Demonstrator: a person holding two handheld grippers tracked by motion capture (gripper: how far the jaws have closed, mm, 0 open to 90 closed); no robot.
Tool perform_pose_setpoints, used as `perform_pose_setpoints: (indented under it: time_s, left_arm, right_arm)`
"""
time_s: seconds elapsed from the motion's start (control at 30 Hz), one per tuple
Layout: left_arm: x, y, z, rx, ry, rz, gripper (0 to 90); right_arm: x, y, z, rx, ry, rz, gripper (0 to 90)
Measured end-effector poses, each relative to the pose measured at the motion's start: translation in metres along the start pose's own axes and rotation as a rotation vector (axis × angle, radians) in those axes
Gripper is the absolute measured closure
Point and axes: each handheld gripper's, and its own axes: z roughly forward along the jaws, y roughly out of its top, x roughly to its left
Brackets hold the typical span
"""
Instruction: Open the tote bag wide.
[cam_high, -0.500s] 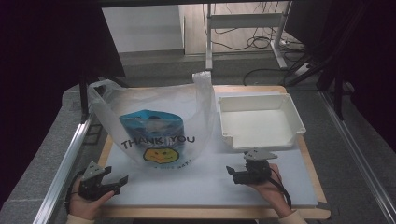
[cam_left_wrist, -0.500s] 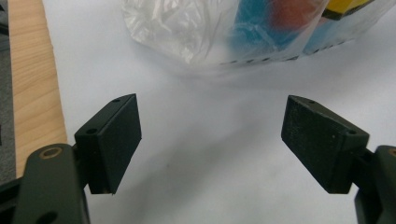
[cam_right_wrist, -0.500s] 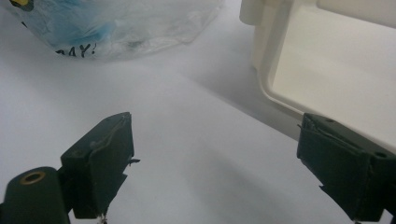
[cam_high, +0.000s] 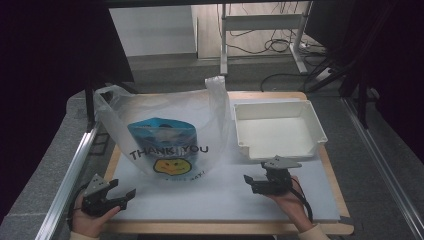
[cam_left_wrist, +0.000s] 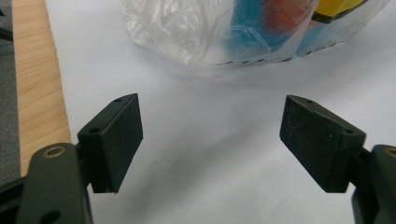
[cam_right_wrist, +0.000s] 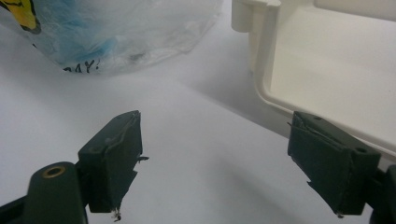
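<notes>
A clear plastic bag (cam_high: 165, 125) printed "THANK YOU" with a yellow smiley stands upright at the table's middle left, a blue packet (cam_high: 162, 135) inside it. The bag's bottom (cam_left_wrist: 210, 32) shows ahead of my left gripper (cam_left_wrist: 210, 140), whose jaws stand wide apart with nothing between them. That left gripper (cam_high: 122, 196) rests near the front left corner. My right gripper (cam_high: 252, 182) lies at the front right, just before the white tray (cam_high: 320, 135), and points left. Its jaws (cam_right_wrist: 212, 154) are open and empty, with the bag (cam_right_wrist: 121, 32) ahead left and the tray's rim (cam_right_wrist: 261, 70) ahead right.
A white mat (cam_high: 215, 195) covers the wooden table top (cam_high: 340, 200). Metal rails run along both sides of the table (cam_high: 75, 165). Behind the table are a white table frame and cables on the floor (cam_high: 280, 45).
</notes>
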Motion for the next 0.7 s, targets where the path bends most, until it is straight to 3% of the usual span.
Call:
perform_pose_setpoints:
  time_s: [0.33,0.47,0.7]
  left_arm:
    - [0.001,0.008,-0.003,-0.058,0.002,-0.011,22.8]
    - [-0.004,0.011,-0.01,-0.061,0.031,0.004,24.3]
    - [-0.003,0.02,-0.026,-0.092,0.04,-0.034,25.5]
  right_arm:
    - [0.007,0.0,0.0,-0.001,0.009,-0.053,19.5]
    - [0.008,-0.007,0.003,0.017,0.013,-0.066,19.5]
    - [0.014,-0.008,0.004,0.026,0.021,-0.08,19.7]
